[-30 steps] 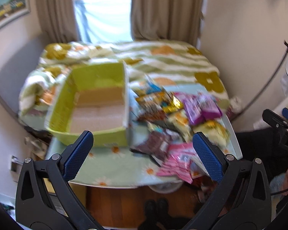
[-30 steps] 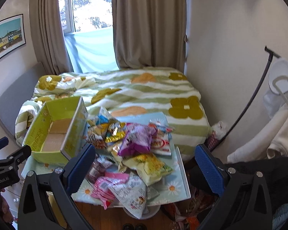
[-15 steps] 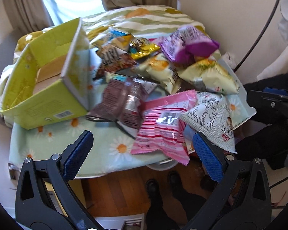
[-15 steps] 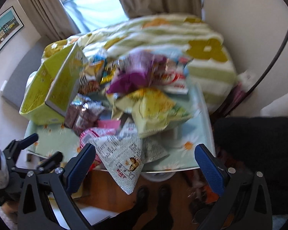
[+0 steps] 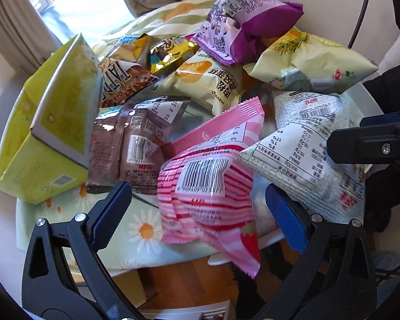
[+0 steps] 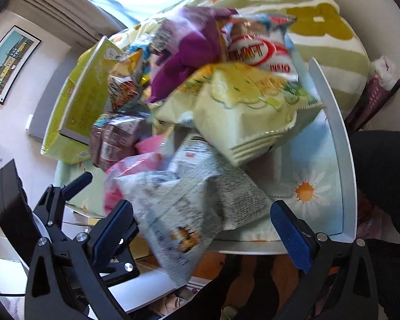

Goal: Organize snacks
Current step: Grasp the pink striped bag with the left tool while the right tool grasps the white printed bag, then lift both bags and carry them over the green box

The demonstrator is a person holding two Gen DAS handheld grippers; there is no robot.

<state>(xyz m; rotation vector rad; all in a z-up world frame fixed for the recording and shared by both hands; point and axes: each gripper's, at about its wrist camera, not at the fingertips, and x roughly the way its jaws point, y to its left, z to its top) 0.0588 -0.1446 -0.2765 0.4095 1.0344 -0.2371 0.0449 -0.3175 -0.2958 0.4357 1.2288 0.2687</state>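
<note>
A heap of snack bags lies on a small table with a daisy cloth (image 5: 144, 232). My left gripper (image 5: 197, 213) is open, its jaws on either side of a pink striped bag (image 5: 208, 186) at the table's front edge. My right gripper (image 6: 208, 226) is open around a white-grey printed bag (image 6: 189, 213) that overhangs the edge; the bag also shows in the left wrist view (image 5: 306, 157). A brown bag (image 5: 130, 144), a cream bag (image 5: 213, 82), a purple bag (image 5: 242, 21) and a pale yellow bag (image 5: 312, 61) lie behind. An open yellow-green box (image 5: 58, 122) stands at the left.
A bed with a flowered cover (image 6: 320, 24) lies behind the table, with curtains and a window beyond. The wooden floor (image 5: 181, 282) shows below the table edge. The left gripper shows in the right wrist view (image 6: 56, 213). A dark-clothed body (image 6: 384, 181) is at the right.
Both grippers have moved down and in close to the front of the snack heap. The pink bag now sits between the left jaws and the white-grey bag between the right jaws.
</note>
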